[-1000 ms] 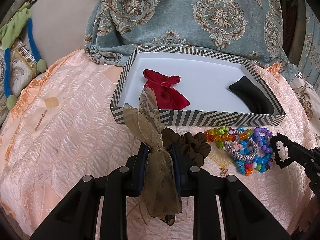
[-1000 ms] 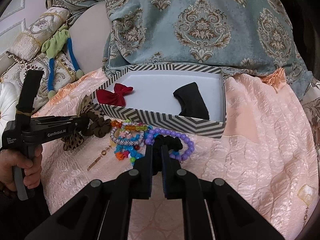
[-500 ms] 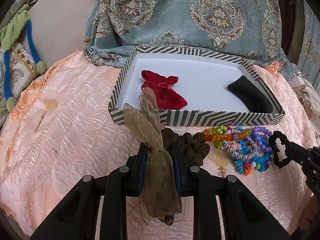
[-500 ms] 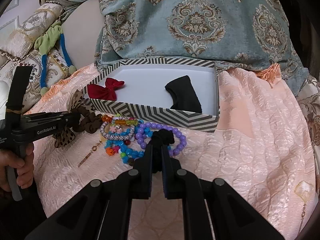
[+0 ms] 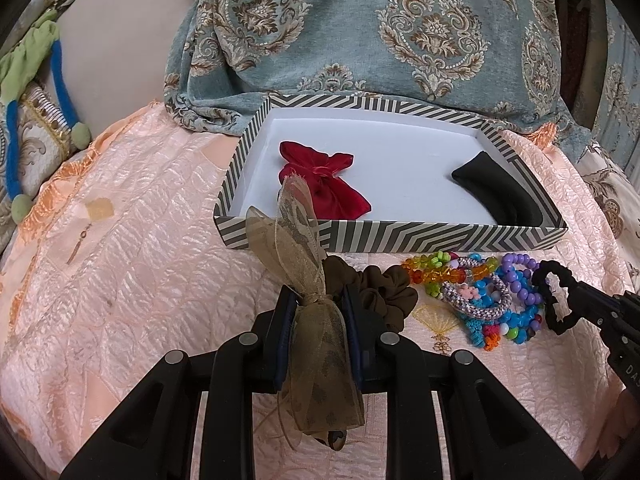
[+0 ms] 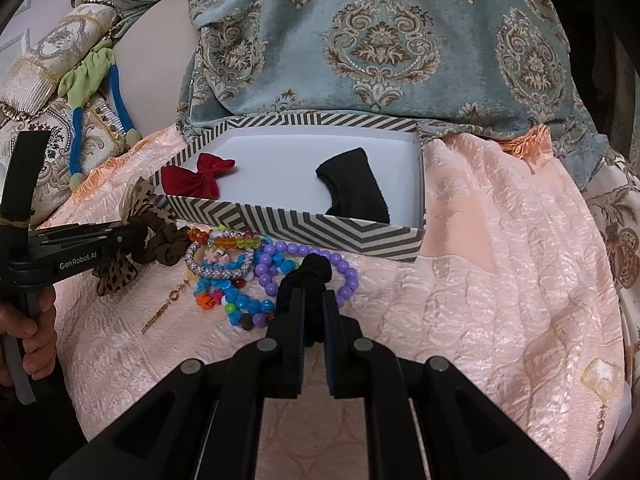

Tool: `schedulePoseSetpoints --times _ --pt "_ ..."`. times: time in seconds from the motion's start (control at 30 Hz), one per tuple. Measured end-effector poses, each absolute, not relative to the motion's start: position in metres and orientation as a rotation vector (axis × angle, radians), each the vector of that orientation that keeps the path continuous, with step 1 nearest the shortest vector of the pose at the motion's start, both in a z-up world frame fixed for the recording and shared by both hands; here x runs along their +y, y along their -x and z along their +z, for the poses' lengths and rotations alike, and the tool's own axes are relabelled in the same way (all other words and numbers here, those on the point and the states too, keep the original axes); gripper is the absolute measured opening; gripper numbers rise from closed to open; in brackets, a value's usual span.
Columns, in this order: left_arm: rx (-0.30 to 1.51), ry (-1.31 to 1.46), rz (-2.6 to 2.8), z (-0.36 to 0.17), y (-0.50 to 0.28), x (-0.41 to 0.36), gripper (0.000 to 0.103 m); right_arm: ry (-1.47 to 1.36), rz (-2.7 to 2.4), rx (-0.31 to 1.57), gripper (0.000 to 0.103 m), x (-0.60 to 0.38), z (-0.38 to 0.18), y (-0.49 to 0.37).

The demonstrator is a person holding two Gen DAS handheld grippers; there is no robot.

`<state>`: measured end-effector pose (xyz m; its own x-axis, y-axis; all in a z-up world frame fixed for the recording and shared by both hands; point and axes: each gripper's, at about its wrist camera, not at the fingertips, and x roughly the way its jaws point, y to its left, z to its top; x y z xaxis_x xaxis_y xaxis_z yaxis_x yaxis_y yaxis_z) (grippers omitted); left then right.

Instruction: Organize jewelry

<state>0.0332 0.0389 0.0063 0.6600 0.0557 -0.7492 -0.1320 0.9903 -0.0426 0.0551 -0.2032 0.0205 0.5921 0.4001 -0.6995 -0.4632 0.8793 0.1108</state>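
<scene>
My left gripper [image 5: 316, 300] is shut on a sheer brown bow [image 5: 298, 248], held above the bedspread just in front of the striped box [image 5: 392, 236]. My right gripper [image 6: 312, 300] is shut on a black scrunchie [image 6: 308, 276] over the pile of bead bracelets [image 6: 240, 276]; it also shows in the left wrist view [image 5: 554, 304]. The box holds a red bow [image 5: 324, 184] at the left and a black cloth piece [image 5: 496, 192] at the right. A brown scrunchie [image 5: 376, 288] lies beside the bracelets [image 5: 480, 292].
A peach quilted bedspread [image 6: 500, 280] covers the surface. A blue-grey patterned cushion [image 6: 380, 40] stands behind the box. A green and blue cord [image 6: 92, 92] hangs on pillows at the left. A thin gold chain [image 6: 168, 308] lies near the bracelets.
Both grippers have edged a little toward the box with their items held. The right gripper has lifted the black scrunchie slightly off the bracelet pile.
</scene>
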Motion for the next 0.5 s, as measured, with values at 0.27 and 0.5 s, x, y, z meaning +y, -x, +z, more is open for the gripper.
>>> schedulePoseSetpoints --times 0.27,0.5 --pt "0.844 0.093 0.105 0.0075 -0.0328 0.0371 0.006 0.088 0.503 0.791 0.008 -0.2025 0.0204 -0.0547" --pt "0.842 0.095 0.106 0.0086 -0.0327 0.0368 0.006 0.087 0.503 0.793 0.008 -0.2022 0.0204 -0.0542"
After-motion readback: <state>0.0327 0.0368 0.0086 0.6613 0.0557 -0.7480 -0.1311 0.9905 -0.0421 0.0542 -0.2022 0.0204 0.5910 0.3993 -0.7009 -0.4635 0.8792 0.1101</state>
